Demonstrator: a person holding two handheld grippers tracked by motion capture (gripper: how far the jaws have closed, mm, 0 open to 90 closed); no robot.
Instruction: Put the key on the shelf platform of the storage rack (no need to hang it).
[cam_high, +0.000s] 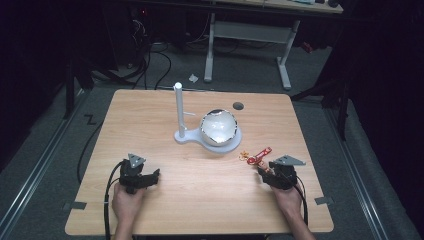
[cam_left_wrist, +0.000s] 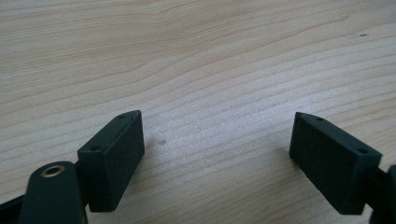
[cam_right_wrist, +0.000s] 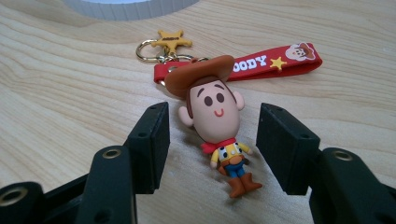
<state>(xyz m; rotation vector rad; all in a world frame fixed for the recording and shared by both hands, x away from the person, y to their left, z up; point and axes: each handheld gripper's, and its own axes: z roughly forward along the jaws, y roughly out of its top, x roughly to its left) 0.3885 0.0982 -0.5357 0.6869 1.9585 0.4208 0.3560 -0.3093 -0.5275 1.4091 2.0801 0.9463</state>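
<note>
1. Wood table (cam_high: 200, 200) closest to us, with the left gripper (cam_high: 145, 176) parked near the front edge. Its jaws are spread wide with nothing between them, just bare wood in the left gripper view.
2. Right gripper (cam_right_wrist: 212, 140) is the busy one. Jaws are partly open and straddle the cowboy figure (cam_right_wrist: 215, 126), which lies flat on its back on the table. There's a gap on both sides, so the pads aren't touching it yet and nothing is gripped.
3. Doing this step well, I'd say: stay centered on the head, the widest and firmest bit, get the jaw tips right down to the wood, then close slowly. Off-center and it probably squirts out sideways.
4. Just past the figure, its red strap (cam_right_wrist: 275, 63) and gold star ring (cam_right_wrist: 173, 42) trail toward the middle. Watch they don't snag on lift.
5. Farther back sits the white stand (cam_high: 178, 115) with a shiny bowl (cam_high: 218, 127) on its base.
</note>
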